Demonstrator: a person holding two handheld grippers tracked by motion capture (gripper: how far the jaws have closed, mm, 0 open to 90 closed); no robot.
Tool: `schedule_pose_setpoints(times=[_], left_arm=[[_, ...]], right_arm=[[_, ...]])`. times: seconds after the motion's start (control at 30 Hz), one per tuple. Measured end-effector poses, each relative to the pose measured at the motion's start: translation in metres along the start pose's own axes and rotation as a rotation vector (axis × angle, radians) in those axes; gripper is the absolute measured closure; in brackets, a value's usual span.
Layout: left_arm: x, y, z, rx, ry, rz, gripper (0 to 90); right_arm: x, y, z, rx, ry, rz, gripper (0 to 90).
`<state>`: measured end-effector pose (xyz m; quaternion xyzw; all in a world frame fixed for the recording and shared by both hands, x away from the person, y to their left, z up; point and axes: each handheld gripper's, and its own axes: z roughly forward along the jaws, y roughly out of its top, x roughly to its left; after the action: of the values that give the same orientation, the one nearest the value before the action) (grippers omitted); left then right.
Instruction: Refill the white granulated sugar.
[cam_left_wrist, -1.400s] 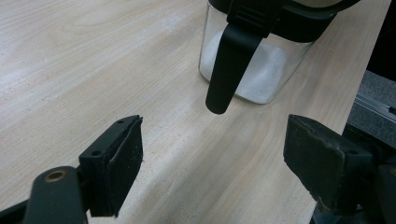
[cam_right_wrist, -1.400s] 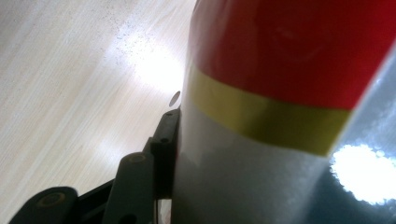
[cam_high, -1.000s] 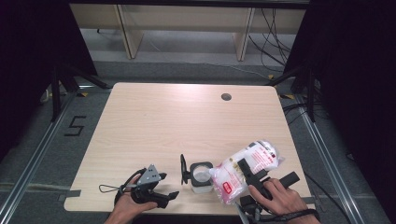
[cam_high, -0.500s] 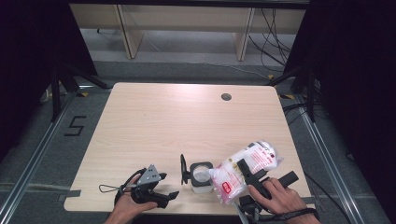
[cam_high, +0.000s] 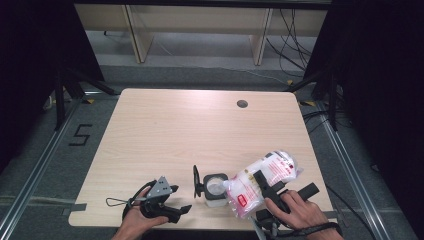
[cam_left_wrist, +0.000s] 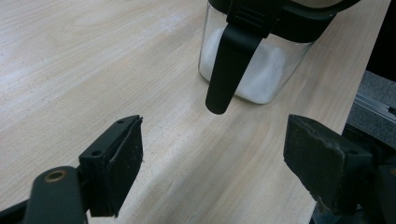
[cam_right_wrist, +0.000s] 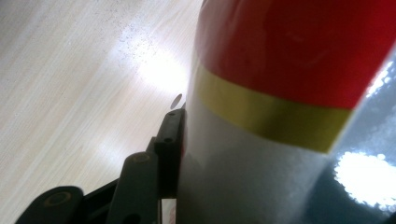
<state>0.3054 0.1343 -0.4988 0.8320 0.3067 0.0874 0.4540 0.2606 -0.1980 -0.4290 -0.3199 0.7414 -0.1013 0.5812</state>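
Now: right tongs (cam_high: 265, 186) grip bag (cam_high: 260, 182) (tilted over jar (cam_high: 216, 189)) | left tongs (cam_high: 172, 200) agape, empty

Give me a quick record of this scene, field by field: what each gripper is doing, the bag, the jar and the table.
right gripper: shut on the bag, tilting it toward the jar
bag: clear plastic, white contents, red label
jar: clear, black rim, lid flipped open, white powder inside
left gripper: open, holding nothing, beside the jar
table: light wood, round hole near the far edge
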Motion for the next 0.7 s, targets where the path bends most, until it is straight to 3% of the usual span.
schedule_pose_setpoints(times=[0.07, 0.1, 0.2, 0.27, 0.4, 0.47, 0.53, 0.57, 0.7], left_arm=[[-0.0013, -0.0004, 0.0001, 0.001, 0.001, -0.023, 19.5], [0.0002, 0.0000, -0.0005, 0.007, 0.002, 0.003, 19.5], [0.0009, 0.0002, -0.0005, 0.006, 0.001, 0.015, 19.5], [-0.0008, -0.0004, -0.0002, 0.006, 0.001, -0.019, 19.5], [-0.0008, -0.0004, -0.0002, 0.007, 0.002, -0.017, 19.5], [0.0009, 0.0002, -0.0005, 0.006, 0.000, 0.016, 19.5], [0.0006, 0.0001, -0.0004, 0.006, 0.001, 0.007, 19.5], [-0.0008, -0.0004, -0.0002, 0.006, 0.002, -0.018, 19.5], [0.0002, 0.0002, -0.0002, -0.002, 0.000, 0.007, 19.5]], right_arm=[[-0.0003, 0.0000, -0.0002, -0.003, -0.002, -0.004, 59.1], [-0.0003, -0.0001, -0.0002, -0.003, -0.001, -0.004, 59.2], [0.0000, -0.0005, -0.0002, -0.003, 0.001, -0.004, 59.3], [0.0002, -0.0008, -0.0002, -0.003, 0.004, -0.004, 59.4], [0.0004, -0.0009, 0.0000, -0.001, 0.007, -0.001, 59.7], [0.0002, -0.0011, -0.0001, -0.004, 0.006, -0.004, 59.8], [0.0003, -0.0012, -0.0007, -0.004, 0.000, 0.000, 59.9], [-0.0003, -0.0012, -0.0008, -0.007, -0.001, -0.004, 59.9], [-0.0006, -0.0011, -0.0008, -0.006, 0.002, -0.008, 60.1]])
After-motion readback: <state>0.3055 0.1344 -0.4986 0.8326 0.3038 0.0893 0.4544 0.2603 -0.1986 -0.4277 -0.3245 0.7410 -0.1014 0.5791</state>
